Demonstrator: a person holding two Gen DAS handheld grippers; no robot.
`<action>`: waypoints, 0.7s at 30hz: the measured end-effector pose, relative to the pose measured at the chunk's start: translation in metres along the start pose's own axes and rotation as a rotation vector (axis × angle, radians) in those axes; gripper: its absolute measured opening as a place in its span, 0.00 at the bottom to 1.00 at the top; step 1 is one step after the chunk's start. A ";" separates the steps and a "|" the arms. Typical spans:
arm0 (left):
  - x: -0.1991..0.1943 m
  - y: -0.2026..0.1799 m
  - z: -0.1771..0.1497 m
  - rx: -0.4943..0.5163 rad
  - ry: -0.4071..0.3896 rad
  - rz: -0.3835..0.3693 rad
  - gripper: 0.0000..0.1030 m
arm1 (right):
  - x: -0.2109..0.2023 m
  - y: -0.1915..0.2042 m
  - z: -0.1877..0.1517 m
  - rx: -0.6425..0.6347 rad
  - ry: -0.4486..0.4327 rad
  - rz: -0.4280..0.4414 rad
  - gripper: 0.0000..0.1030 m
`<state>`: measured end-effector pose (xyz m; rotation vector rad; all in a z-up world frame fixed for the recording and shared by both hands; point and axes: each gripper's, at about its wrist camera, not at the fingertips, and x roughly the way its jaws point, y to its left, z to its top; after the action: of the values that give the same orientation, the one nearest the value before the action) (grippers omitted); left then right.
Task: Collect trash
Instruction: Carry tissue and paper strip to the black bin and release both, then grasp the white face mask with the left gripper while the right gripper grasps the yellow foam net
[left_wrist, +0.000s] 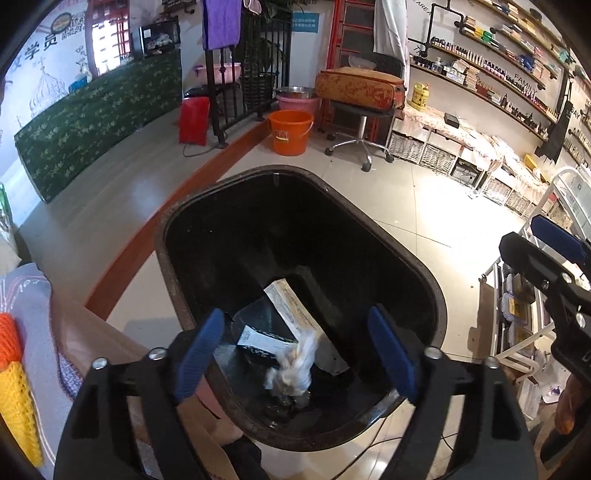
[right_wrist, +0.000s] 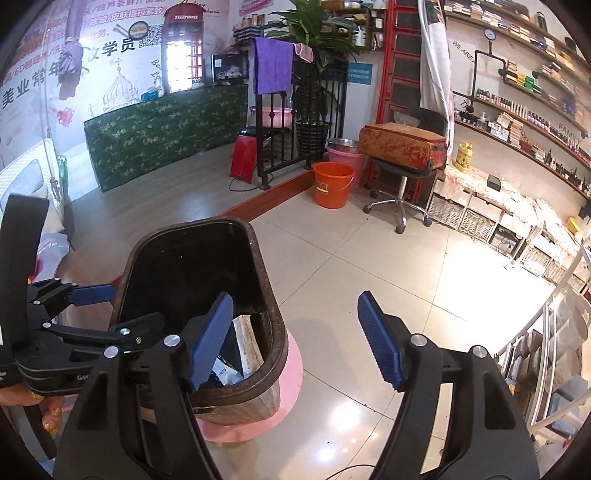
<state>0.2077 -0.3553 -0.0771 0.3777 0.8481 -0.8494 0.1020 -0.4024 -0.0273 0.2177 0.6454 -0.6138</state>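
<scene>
A black trash bin (left_wrist: 177, 258) stands open-topped on the floor. Directly above it my left gripper (left_wrist: 297, 332) is open, its blue pads (left_wrist: 201, 350) wide apart. A crumpled white wad (left_wrist: 291, 369) shows blurred between and below the pads, touching neither. On the bin's bottom lie a long paper packet (left_wrist: 291, 306) and a small white wrapper (left_wrist: 258, 341). My right gripper (right_wrist: 295, 332) is open and empty, beside the bin (right_wrist: 258, 280) over the tiled floor. It also shows at the right edge of the left wrist view, right gripper (left_wrist: 535, 240).
The bin stands on a pink round base (right_wrist: 291, 373). An orange bucket (right_wrist: 332, 184), a rolling stool carrying a red case (right_wrist: 402, 147) and a black railing (right_wrist: 280, 147) stand beyond it. A white wire rack (right_wrist: 546, 350) is at right. A wooden step edge (left_wrist: 177, 206) runs left of the bin.
</scene>
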 end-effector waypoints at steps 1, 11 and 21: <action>-0.002 0.001 0.001 -0.003 -0.005 0.000 0.80 | 0.000 0.000 0.000 0.000 0.000 0.001 0.71; -0.028 0.022 -0.008 -0.052 -0.045 0.032 0.85 | 0.001 0.015 0.007 -0.015 -0.002 0.033 0.73; -0.078 0.056 -0.039 -0.131 -0.119 0.116 0.89 | -0.003 0.059 0.008 -0.053 0.013 0.151 0.77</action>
<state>0.2026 -0.2579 -0.0418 0.2564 0.7591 -0.6984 0.1392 -0.3566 -0.0192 0.2193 0.6508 -0.4500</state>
